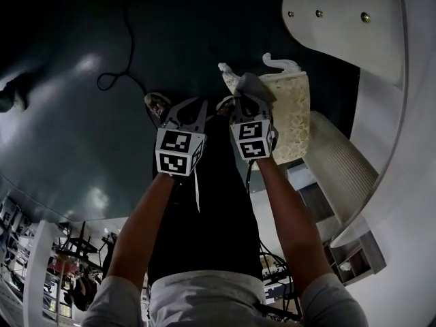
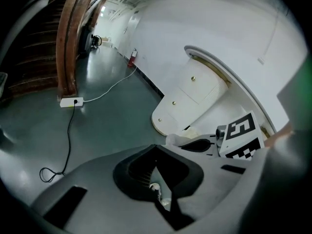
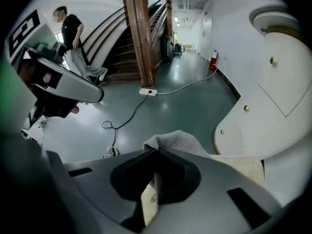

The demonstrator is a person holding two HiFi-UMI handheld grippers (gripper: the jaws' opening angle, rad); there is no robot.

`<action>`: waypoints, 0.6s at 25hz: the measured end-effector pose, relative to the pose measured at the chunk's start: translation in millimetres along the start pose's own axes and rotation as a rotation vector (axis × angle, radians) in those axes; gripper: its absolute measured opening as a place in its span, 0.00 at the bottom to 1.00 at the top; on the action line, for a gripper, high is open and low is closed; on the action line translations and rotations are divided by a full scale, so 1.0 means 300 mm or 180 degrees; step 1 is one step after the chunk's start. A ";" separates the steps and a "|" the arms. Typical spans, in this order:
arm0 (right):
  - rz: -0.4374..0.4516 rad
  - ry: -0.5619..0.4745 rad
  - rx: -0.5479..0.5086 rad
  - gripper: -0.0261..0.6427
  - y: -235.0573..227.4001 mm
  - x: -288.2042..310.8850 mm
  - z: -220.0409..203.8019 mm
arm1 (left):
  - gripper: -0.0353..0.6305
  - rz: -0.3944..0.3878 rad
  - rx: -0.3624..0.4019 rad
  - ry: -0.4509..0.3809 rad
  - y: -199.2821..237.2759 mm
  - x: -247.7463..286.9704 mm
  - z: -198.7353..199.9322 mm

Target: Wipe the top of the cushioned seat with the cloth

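Dark green floor point(image 1: 82, 114) fills most of the head view, with one white curved unit point(image 1: 381, 80) sweeping down its right side. Three brass studs point(image 1: 318, 13) sit in a row on the unit's flat panel.

Against that unit stands the single cushioned seat point(image 1: 294, 114), cream with a nubbly top. Its left edge is just beside the one cloth point(image 1: 251, 87).

That cloth is grey terry. It looks soft, light and floppy, so it should drape and bunch rather than hold a shape. A fold near its middle is probably the best place to grip it, leaving a broad pad free to drag over the cushion.

Of the two grippers, the right gripper point(image 1: 244, 104) is clamped on the cloth, with a wad puffing out past the jaw tips. The left gripper point(image 1: 187, 111) hangs beside it over the floor, well clear of the seat. Its jaws meet with nothing held, though a pale speck behind them is too small to name.

One black cable point(image 1: 112, 77) loops on the floor further out.
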State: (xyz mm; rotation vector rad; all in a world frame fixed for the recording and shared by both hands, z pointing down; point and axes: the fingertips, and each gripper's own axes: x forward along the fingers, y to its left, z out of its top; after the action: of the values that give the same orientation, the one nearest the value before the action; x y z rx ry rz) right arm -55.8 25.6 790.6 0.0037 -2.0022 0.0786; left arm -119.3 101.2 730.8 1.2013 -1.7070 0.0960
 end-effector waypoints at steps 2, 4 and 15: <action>0.0084 0.0023 0.0026 0.06 0.028 0.002 -0.007 | 0.07 -0.0009 0.0023 0.0002 -0.010 -0.001 0.004; 0.0171 0.0048 0.0040 0.06 0.057 0.004 -0.012 | 0.07 -0.0009 0.0051 0.0007 -0.011 -0.003 0.012; 0.0395 -0.0147 0.0119 0.06 0.106 -0.227 0.087 | 0.07 0.0092 0.0191 -0.0087 -0.063 -0.114 0.162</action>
State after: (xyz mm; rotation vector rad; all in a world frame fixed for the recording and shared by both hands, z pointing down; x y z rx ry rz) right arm -52.2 53.5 716.3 -0.0955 -2.0458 0.1971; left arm -137.7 87.4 672.7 1.2272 -1.7565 0.1497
